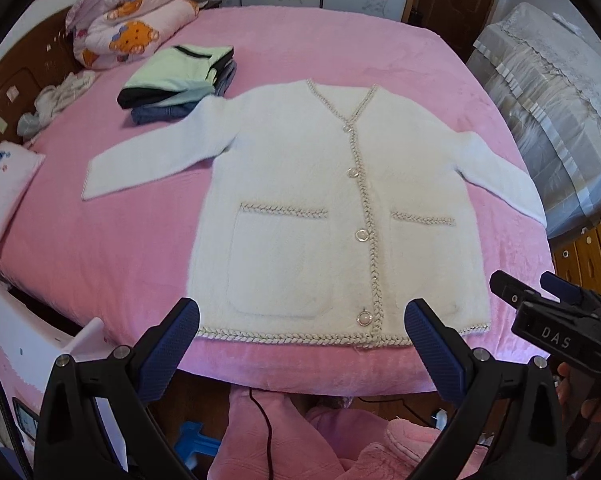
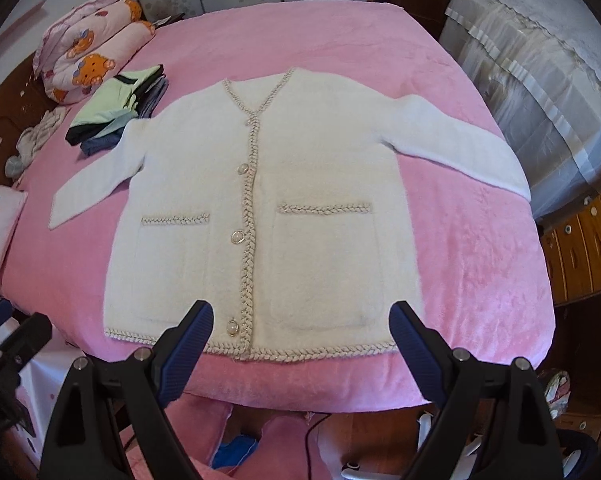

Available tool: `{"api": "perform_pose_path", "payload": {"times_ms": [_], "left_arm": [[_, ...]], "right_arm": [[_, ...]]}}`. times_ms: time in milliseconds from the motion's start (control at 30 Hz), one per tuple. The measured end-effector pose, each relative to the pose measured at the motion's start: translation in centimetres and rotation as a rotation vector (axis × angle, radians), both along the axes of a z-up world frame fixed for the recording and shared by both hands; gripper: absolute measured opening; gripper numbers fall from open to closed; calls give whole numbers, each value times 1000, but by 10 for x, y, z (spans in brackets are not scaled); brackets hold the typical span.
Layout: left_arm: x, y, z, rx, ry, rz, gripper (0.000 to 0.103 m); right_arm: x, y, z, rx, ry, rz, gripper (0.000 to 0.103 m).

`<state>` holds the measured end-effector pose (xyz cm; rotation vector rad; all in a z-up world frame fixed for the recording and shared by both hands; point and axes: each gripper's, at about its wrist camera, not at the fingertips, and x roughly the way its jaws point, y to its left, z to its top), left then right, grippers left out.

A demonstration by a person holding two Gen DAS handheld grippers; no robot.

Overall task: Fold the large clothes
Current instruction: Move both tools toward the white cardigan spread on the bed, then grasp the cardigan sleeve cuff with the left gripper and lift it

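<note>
Left gripper (image 1: 302, 338) spread wide, holding nothing, hovering off the bed's near edge. Right gripper (image 2: 302, 338) likewise spread, empty. White cardigan (image 2: 260, 208) lies flat, buttoned, face up on pink bedspread (image 2: 480, 260); hem at near edge, both sleeves out sideways.

Risks: fluffy knit may bunch or slip under a shallow pinch; a pad might grab bedspread pile with the hem; left sleeve (image 1: 152, 160) ends near the folded stack (image 1: 180, 80), so a swing could topple it.
</note>
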<state>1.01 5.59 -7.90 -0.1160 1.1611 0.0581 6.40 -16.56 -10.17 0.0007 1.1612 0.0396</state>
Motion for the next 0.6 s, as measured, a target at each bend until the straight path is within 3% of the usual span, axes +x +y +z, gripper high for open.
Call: {"api": "perform_pose_path", "payload": {"times_ms": [300,467,600], "left_arm": [[39,94,-61,-87,141,74,102],[71,162,-94,-112,149,91,102],[106,236,-126,-127,157,205,102]], "right_arm": [[29,67,-44,-15,143,21,90],[47,127,-67,-73,209,59,90],[64,186,-82,-126,235,122,90]]}}
